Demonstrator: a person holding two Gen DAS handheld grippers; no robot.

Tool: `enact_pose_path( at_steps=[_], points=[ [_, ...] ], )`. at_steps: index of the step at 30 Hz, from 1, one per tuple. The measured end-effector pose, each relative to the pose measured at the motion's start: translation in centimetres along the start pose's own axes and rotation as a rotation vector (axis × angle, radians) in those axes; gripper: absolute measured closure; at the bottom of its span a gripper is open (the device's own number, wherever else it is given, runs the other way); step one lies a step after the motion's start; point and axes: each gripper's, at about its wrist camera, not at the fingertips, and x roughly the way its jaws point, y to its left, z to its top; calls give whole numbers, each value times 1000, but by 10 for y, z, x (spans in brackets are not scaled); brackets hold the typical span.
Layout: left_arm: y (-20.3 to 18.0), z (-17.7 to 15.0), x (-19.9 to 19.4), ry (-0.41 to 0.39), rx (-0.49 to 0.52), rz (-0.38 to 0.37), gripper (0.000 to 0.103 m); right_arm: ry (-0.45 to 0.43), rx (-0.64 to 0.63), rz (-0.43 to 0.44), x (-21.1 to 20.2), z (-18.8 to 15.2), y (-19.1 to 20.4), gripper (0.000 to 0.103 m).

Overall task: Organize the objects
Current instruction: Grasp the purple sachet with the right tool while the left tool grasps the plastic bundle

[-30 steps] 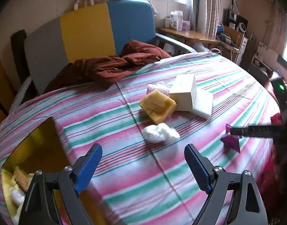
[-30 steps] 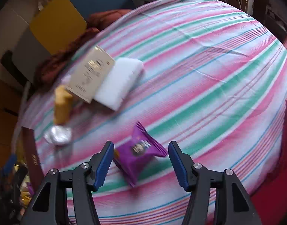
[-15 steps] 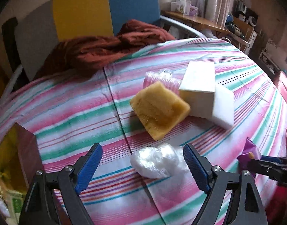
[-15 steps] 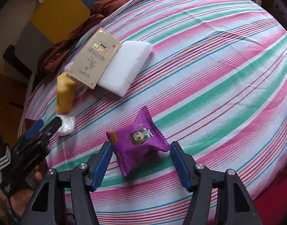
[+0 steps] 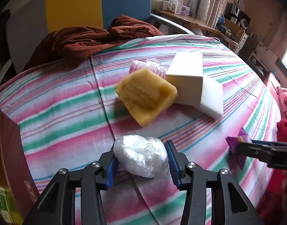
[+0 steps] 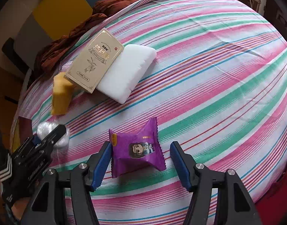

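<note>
My left gripper (image 5: 141, 162) is shut on a crumpled clear plastic bag (image 5: 141, 156) lying on the striped cloth; the bag also shows in the right wrist view (image 6: 44, 128). My right gripper (image 6: 140, 159) is open around a purple snack packet (image 6: 137, 148), its left pad touching the packet and its right pad apart from it. Beyond lie a yellow sponge (image 5: 145, 95), a beige box (image 5: 186, 78) leaning on a white foam block (image 5: 212, 99), and a pink bubble-wrap piece (image 5: 152, 65).
A dark red cardboard box (image 5: 13, 161) with items inside stands at the left table edge. A rust-coloured blanket (image 5: 94, 39) lies at the back by a yellow and blue chair (image 5: 98, 3). Red cloth (image 5: 285, 129) lies at the right.
My left gripper moved forward and closed its jaws on the plastic bag. My right gripper moved further around the purple packet and stayed open.
</note>
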Motion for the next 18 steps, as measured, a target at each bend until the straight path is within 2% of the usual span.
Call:
enact_pose_path(
  at_steps=[7,8,9,18],
  points=[
    [-1,-6,-1,-15,-6,-1,54,-12,-54,-41,4,2,7,39],
    [-1,-7,-1,-16,-6,-2,54,-15,-65,-47,4,1,8,42],
    [-1,-7,-1,-18,-3,-1,54,-17,-75,-49,4,1,10,55],
    [0,-8,0,-31,5,3,54,-34,-141,-41,-3,-4,16,58]
  ],
)
